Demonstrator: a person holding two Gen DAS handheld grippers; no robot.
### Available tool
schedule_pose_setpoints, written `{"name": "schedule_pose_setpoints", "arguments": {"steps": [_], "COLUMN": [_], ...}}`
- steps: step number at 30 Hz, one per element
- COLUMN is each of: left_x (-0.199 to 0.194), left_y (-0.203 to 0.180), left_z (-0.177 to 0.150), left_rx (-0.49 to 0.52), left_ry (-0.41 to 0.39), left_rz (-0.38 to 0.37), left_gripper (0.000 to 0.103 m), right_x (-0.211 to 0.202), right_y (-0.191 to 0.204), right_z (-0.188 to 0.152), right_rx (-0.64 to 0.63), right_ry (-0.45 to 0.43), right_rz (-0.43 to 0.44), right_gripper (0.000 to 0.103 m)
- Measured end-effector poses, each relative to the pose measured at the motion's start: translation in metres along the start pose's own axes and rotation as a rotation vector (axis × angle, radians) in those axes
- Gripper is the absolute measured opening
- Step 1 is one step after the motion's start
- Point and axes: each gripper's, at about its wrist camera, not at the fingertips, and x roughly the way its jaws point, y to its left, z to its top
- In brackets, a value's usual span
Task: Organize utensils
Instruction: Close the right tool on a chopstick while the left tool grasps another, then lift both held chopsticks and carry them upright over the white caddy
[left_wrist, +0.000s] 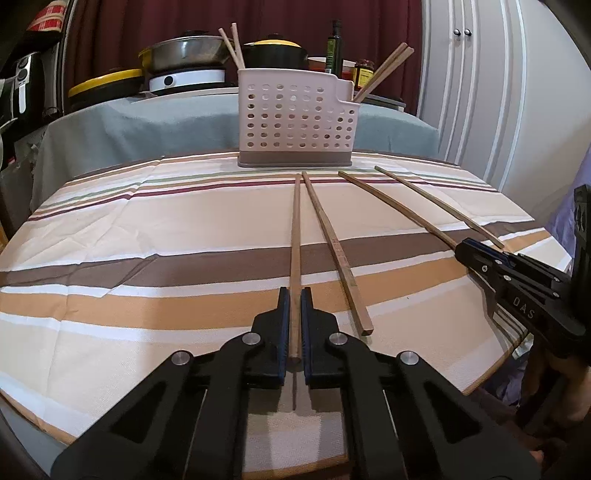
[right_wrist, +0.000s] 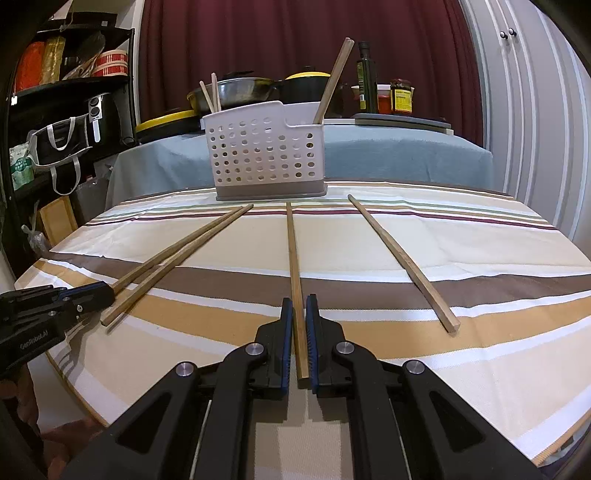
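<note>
Chopsticks lie in a row on the striped cloth, four of them, tips toward the caddy at the far edge, which already holds a few upright sticks. They look like light, stiff wooden rods, thin and smooth, so they will likely roll or pivot if pinched off-centre; take each near its thick near end, square across the shaft.

Going left to right: your left gripper has its pads almost together around stick one, closed onto it or very nearly, near its near end. Stick two lies just beside it, untouched. Your right gripper is likewise narrowed to a slit around stick three, the pads hugging it close to its butt. Stick four lies free on the cloth, well apart to the right.
</note>
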Motion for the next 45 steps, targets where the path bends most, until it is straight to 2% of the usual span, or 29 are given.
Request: {"name": "schedule_pose_setpoints", "arguments": {"steps": [8,17,29,36,45], "left_x": [-0.014,-0.043,-0.107,-0.110,-0.092], "left_y": [0.001,0.003,0.006,0.018,0.030], "left_z": [0.008,0.033,0.087,0.112,0.130], "left_rx": [0.020,0.033,0.038,0.012,-0.010], "left_ry": [-0.060,-0.165,-0.350,-0.360,-0.358], "left_rz": [0.023,0.048,0.071,0.081,0.093], "left_gripper": [0.007,0.007,0.007,0.007,0.007], "right_x": [-0.007,-0.042,-0.086,-0.078,-0.058], "right_y": [0.001,0.006,0.007,0.003,0.004], "right_z": [0.008,0.038,0.089,0.115,0.138], "right_rx": [-0.011,-0.042,-0.067,-0.069,-0.083], "right_ry": [-0.013,-0.119,-0.251,-0.212,-0.225], "right_rz": [0.010,-0.006,-0.008,-0.001,0.003], "right_gripper": [0.007,0.007,0.007,0.007,0.007]}}
